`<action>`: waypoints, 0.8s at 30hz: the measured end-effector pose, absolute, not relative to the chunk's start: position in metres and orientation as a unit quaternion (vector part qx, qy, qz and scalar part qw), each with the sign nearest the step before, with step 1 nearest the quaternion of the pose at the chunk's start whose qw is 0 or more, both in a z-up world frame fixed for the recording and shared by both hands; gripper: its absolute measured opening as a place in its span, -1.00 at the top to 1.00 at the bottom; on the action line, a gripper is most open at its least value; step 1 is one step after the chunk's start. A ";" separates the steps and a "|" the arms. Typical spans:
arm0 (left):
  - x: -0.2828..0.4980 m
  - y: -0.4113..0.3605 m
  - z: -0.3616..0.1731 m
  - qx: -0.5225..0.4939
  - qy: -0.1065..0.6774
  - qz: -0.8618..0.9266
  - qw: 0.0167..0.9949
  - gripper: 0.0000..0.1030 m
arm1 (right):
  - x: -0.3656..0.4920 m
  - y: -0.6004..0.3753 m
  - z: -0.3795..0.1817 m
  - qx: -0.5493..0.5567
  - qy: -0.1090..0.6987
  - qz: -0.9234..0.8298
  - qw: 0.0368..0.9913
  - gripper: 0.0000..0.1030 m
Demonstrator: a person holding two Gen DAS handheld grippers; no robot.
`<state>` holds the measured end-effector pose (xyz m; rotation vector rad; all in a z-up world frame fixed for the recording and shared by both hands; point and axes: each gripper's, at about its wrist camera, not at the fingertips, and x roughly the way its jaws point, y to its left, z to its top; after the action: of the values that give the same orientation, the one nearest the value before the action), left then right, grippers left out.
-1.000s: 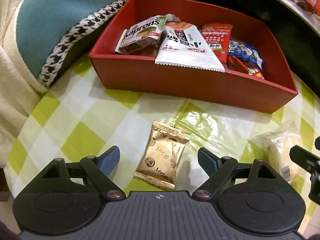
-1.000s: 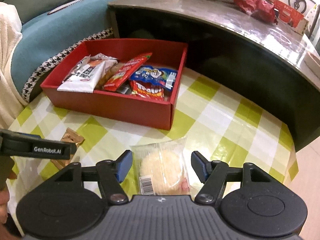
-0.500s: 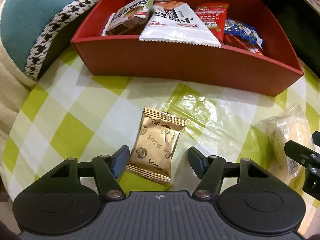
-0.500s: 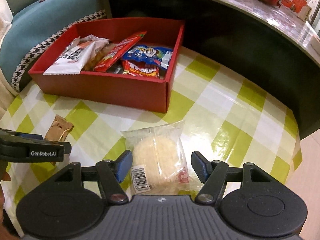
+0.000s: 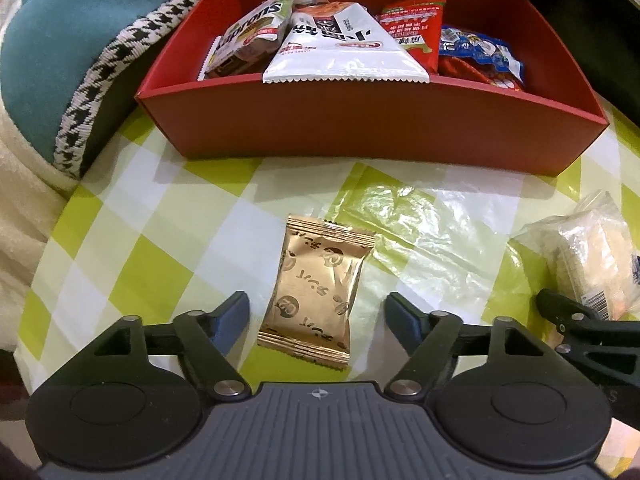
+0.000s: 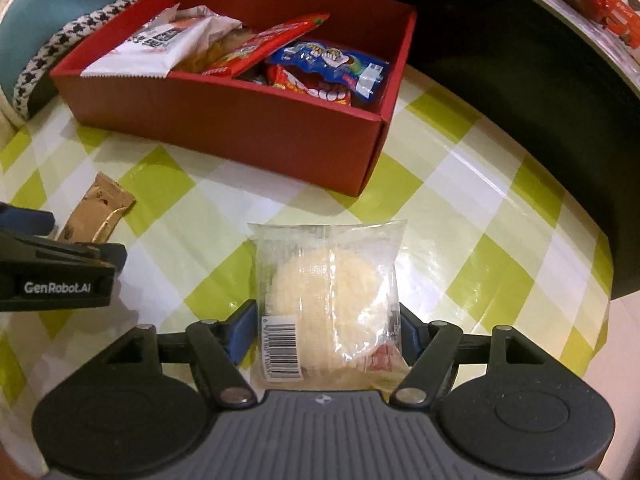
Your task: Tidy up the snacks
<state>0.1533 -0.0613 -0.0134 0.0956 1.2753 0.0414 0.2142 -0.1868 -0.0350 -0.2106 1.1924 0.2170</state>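
Observation:
A gold snack packet (image 5: 316, 288) lies flat on the checked tablecloth, its near end between the open fingers of my left gripper (image 5: 318, 314); it also shows in the right wrist view (image 6: 96, 214). A clear-wrapped pale cake (image 6: 328, 296) lies between the open fingers of my right gripper (image 6: 326, 326), which sit close to its sides; it also shows at the right edge of the left wrist view (image 5: 592, 252). The red box (image 5: 360, 120) behind them holds several snack packs; it also shows in the right wrist view (image 6: 248, 120).
A teal cushion with houndstooth trim (image 5: 80, 52) and a cream blanket (image 5: 20, 208) lie left of the table. A dark curved counter (image 6: 520, 52) with red packets on top rises behind and to the right. The table edge (image 6: 600, 264) drops off at the right.
Both grippers moved forward and down toward their packets. The right fingers now flank the cake closely. The left fingers have opened wider around the gold packet's near end.

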 end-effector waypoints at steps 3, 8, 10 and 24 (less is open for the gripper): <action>0.153 -0.062 -0.012 0.054 0.592 0.021 0.804 -0.67 | 0.215 -0.185 -0.034 -0.106 0.557 0.102 0.817 -0.41; 0.152 -0.061 -0.013 0.055 0.592 0.019 0.804 -0.67 | 0.213 -0.183 -0.035 -0.109 0.555 0.106 0.818 -0.38; 0.152 -0.058 -0.013 0.041 0.595 0.011 0.803 -0.58 | 0.211 -0.182 -0.033 -0.109 0.554 0.108 0.818 -0.26; 0.157 -0.032 -0.003 0.013 0.601 -0.001 0.799 -0.41 | 0.207 -0.174 -0.031 -0.119 0.550 0.125 0.817 -0.19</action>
<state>0.1570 -0.0318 -0.0034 0.0269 1.2907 -0.0030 0.2067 -0.1738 -0.0305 -0.2531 1.1729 0.2664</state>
